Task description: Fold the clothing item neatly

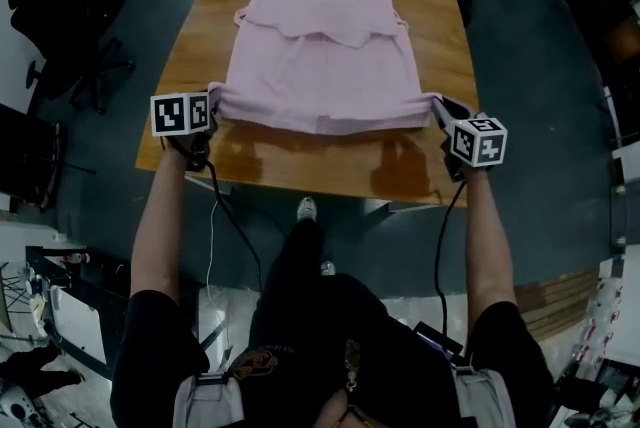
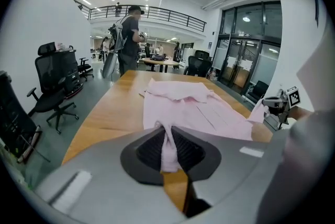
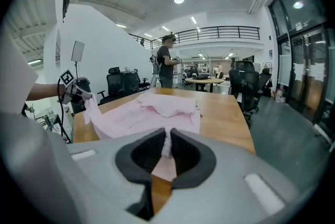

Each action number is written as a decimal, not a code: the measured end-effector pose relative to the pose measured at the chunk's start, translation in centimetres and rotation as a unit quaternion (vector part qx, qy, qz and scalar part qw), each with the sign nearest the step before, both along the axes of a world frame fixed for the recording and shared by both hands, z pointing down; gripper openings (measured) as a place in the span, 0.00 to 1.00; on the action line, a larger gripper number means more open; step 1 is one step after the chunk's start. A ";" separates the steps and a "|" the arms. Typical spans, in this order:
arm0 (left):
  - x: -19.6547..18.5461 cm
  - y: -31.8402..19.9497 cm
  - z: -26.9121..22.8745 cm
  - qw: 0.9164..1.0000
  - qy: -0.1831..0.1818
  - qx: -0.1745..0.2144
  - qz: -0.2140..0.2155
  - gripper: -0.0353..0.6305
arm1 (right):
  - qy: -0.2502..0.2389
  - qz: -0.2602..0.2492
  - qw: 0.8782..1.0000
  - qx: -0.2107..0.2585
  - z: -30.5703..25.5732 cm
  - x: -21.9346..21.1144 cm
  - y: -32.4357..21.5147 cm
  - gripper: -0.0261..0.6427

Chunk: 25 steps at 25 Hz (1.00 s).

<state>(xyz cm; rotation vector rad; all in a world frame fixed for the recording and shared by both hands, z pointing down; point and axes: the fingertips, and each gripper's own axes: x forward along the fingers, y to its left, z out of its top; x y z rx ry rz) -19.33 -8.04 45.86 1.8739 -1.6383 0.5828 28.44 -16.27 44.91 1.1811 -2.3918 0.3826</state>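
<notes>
Pink garment [image 1: 320, 56] lies spread on the wooden desk [image 1: 442, 11], its corners at the desk's near edge clenched in the left gripper [image 1: 212, 99] and right gripper [image 1: 438, 102], which should carry them level and together toward the desk's far edge for a square fold.

Pinching bunched corner of pink garment [image 2: 184, 105] btwn jaws of left gripper [image 2: 168, 139]; rest of cloth spread across wooden table [image 2: 104, 113]. At far rt, right gripper [image 2: 270, 104] w/ marker cube, other corner pulled up to it. Beyond table: standing person [image 2: 128, 40] w/ backpack, black office chair [image 2: 55, 84] at left
</notes>
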 end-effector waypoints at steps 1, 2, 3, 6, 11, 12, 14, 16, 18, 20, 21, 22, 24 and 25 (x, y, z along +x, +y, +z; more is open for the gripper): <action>-0.4 -1.7 0.1 1.000 0.001 -0.002 0.000 0.11 | 0.002 0.002 1.000 0.000 0.0 -0.1 -1.6 0.09; -0.6 -3.4 0.2 1.000 0.002 -0.004 0.000 0.11 | 0.004 0.003 1.000 -0.001 0.1 -0.3 -3.2 0.09; -0.9 -5.0 0.5 1.000 0.002 -0.008 0.001 0.11 | 0.006 0.006 1.000 -0.002 0.3 -0.5 -4.7 0.09; -1.7 -9.6 1.8 1.000 0.000 -0.024 0.008 0.11 | 0.016 0.013 1.000 -0.009 1.4 -1.3 -9.0 0.09; -3.0 -16.4 4.3 0.999 0.001 -0.049 0.013 0.11 | 0.031 0.023 0.999 -0.026 3.7 -2.5 -15.8 0.09; -3.1 -17.6 4.8 0.998 0.001 -0.054 0.015 0.11 | 0.036 0.023 0.999 -0.030 4.2 -2.6 -17.0 0.09; -3.1 -19.6 6.1 0.998 -0.004 -0.066 0.019 0.11 | 0.047 0.023 0.998 -0.042 5.6 -2.6 -19.1 0.09; -3.2 -21.2 7.5 0.997 -0.004 -0.080 0.019 0.11 | 0.058 0.026 0.996 -0.055 7.2 -2.4 -20.8 0.09; -3.3 -22.3 9.0 0.996 0.002 -0.091 0.019 0.11 | 0.069 0.032 0.995 -0.070 8.7 -2.3 -22.0 0.09; -3.5 -23.2 10.3 0.995 0.008 -0.096 0.018 0.11 | 0.080 0.036 0.992 -0.086 10.3 -2.4 -23.0 0.09; -3.6 -23.5 10.9 0.995 0.013 -0.097 0.018 0.12 | 0.086 0.038 0.991 -0.091 11.0 -2.5 -23.4 0.10; -3.6 -23.8 11.3 0.995 0.019 -0.097 0.018 0.14 | 0.092 0.039 0.990 -0.096 11.7 -2.6 -23.8 0.10; -3.8 -24.1 11.8 0.995 0.032 -0.093 0.019 0.23 | 0.097 0.041 0.989 -0.103 12.7 -2.9 -24.3 0.13; -4.0 -24.1 11.8 0.995 0.037 -0.088 0.018 0.31 | 0.097 0.043 0.989 -0.103 13.0 -3.0 -24.4 0.16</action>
